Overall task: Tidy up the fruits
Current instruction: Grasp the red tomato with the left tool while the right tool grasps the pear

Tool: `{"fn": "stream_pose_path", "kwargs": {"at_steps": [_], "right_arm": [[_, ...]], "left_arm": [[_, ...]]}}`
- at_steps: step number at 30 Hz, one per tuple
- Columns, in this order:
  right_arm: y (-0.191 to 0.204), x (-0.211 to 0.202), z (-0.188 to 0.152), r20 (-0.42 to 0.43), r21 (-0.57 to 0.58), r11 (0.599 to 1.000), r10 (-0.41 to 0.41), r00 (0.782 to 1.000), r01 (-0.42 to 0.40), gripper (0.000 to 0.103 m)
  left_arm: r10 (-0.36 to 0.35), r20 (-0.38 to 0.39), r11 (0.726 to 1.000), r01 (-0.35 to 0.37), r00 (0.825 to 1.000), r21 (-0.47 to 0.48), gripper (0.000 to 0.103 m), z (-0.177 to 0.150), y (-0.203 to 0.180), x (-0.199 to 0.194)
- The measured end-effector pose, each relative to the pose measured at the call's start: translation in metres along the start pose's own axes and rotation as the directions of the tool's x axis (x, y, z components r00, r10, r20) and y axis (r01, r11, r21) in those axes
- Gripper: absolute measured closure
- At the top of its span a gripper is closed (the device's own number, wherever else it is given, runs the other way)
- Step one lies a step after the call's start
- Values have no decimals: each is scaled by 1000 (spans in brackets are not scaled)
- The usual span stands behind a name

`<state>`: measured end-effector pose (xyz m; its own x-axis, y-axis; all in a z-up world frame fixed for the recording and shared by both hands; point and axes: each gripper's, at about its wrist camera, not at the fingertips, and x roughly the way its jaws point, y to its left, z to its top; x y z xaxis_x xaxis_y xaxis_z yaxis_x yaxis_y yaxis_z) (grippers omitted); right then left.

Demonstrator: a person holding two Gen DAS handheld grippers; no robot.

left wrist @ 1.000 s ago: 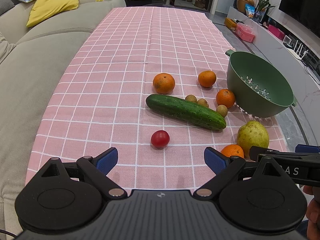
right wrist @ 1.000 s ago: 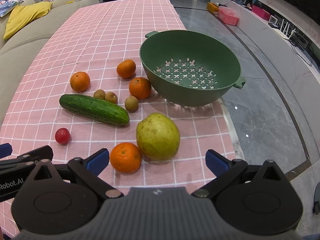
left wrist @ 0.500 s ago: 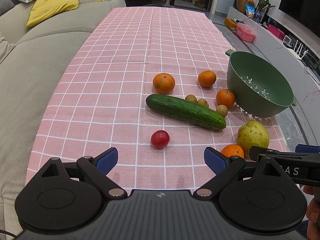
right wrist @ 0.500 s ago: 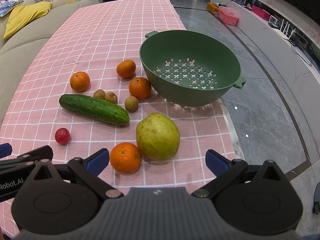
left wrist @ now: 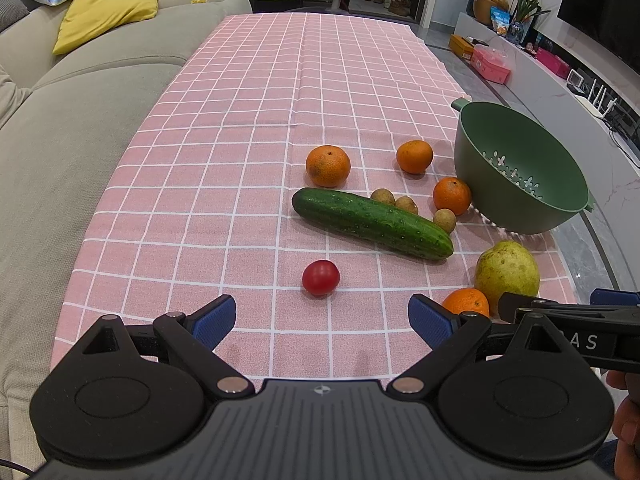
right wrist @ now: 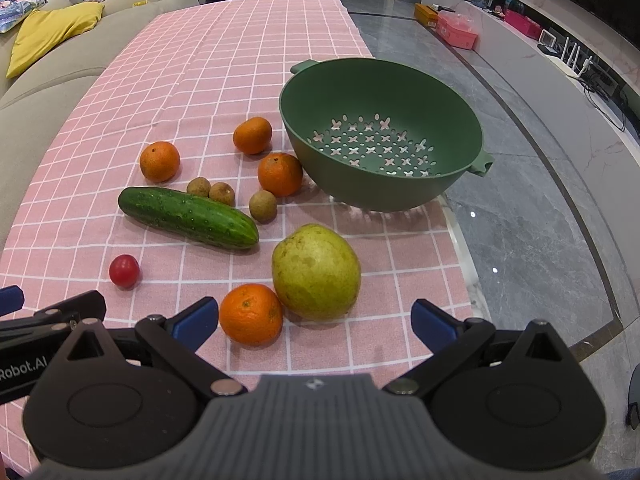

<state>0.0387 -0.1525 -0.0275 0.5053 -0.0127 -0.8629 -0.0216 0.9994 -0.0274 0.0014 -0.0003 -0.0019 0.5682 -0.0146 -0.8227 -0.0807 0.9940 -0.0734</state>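
Note:
A green colander (right wrist: 384,136) stands empty at the right edge of the pink checked cloth (left wrist: 256,128); it also shows in the left wrist view (left wrist: 520,168). Beside it lie several oranges (right wrist: 280,174), a cucumber (right wrist: 188,216), three small brown fruits (right wrist: 263,205), a red tomato (right wrist: 124,271) and a yellow-green pear (right wrist: 316,272). My left gripper (left wrist: 322,316) is open and empty, just short of the tomato (left wrist: 321,277). My right gripper (right wrist: 314,318) is open and empty, just short of the nearest orange (right wrist: 251,314) and the pear.
A beige sofa (left wrist: 60,128) with a yellow cushion (left wrist: 104,16) runs along the table's left side. The cloth ends at the right on a grey marble top (right wrist: 540,232). A low cabinet with boxes (right wrist: 456,30) stands beyond.

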Motion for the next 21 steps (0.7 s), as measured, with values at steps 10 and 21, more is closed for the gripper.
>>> {"fn": "stream_pose_path", "kwargs": {"at_steps": [10,21], "right_arm": [[-21,1,5,73,6,999,52,996,-53,4],[-28,20,8,46,23,993,111,993,-112,4]], "left_arm": [[44,57,996,-49,997,81,0,4,-6,4],[-26,28,992,22,999,127,13,-1,-12,29]]}}
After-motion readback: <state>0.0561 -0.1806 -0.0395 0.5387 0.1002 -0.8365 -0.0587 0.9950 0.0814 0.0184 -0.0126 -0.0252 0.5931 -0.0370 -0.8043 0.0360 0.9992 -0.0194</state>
